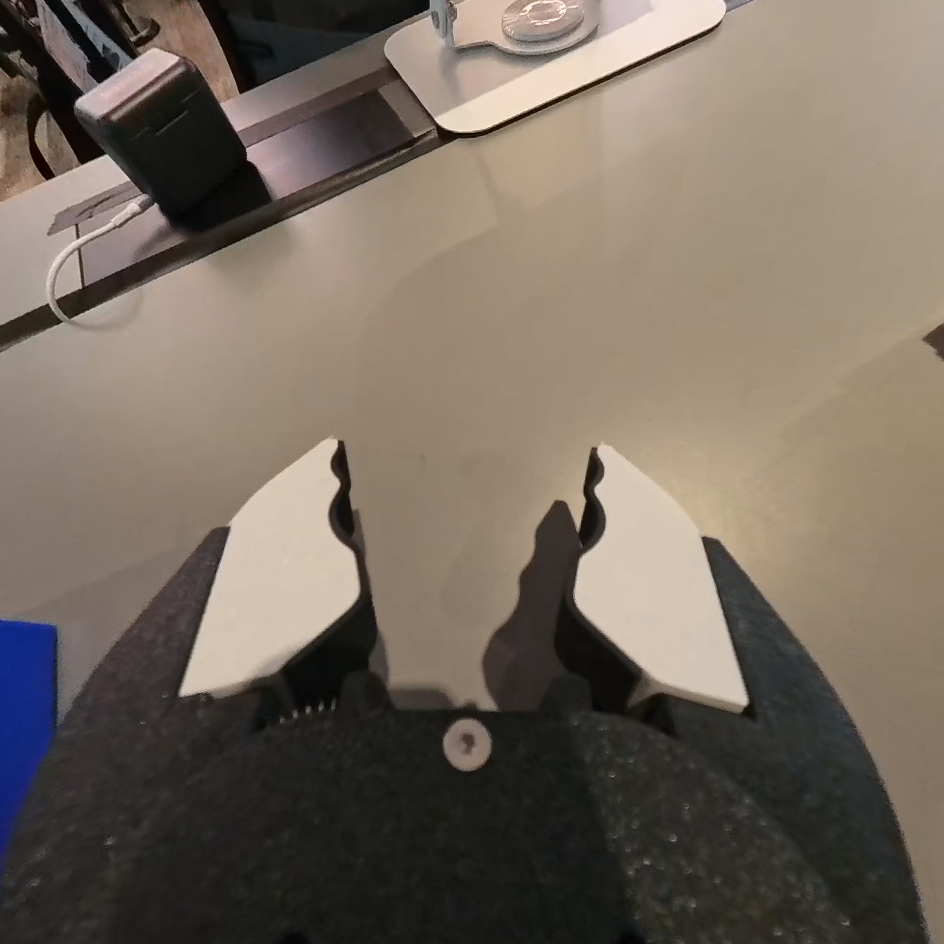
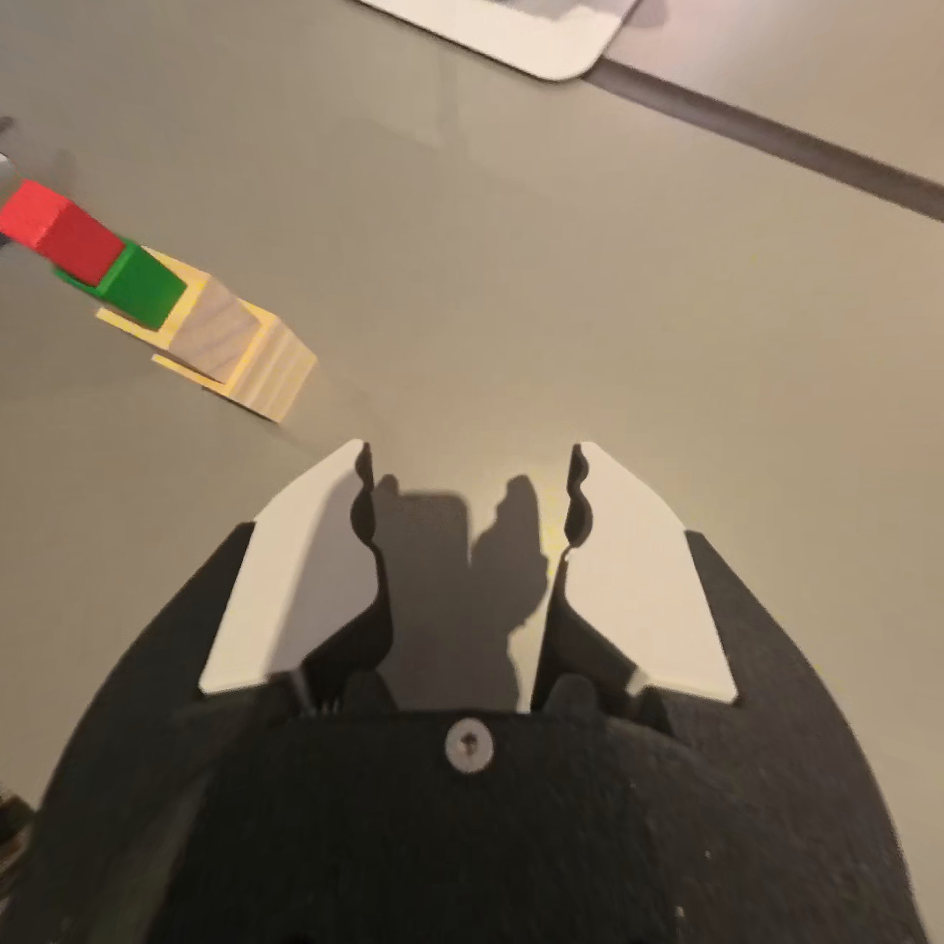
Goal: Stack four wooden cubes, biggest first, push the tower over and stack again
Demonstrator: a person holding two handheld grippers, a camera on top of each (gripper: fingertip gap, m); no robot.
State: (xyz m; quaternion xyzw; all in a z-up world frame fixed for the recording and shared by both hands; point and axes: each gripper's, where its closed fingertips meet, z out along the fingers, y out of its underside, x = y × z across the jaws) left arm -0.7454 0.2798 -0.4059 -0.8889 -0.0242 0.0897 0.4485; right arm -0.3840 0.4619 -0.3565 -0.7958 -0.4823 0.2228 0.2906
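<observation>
four-cube tower (image 2: 168, 306) standing on grey tabletop (image 2: 511, 255), to left of right gripper (image 2: 471, 449): large pale wooden cube (image 2: 270, 375) at base, smaller pale wooden cube (image 2: 214, 332) upon it, then green cube (image 2: 143, 293), small red cube (image 2: 56, 230) topmost. right gripper's white fingers (image 2: 301, 562) spread apart, grasping nothing, clear of tower. left gripper (image 1: 467, 449) likewise released and empty above bare tabletop (image 1: 562, 306). dark box (image 1: 163, 138), white cable (image 1: 71, 276) and white rounded mat (image 1: 587, 87) at far edge.

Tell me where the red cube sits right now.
In the right wrist view, the red cube tops the four-cube tower at far left, directly on the green cube.
</observation>
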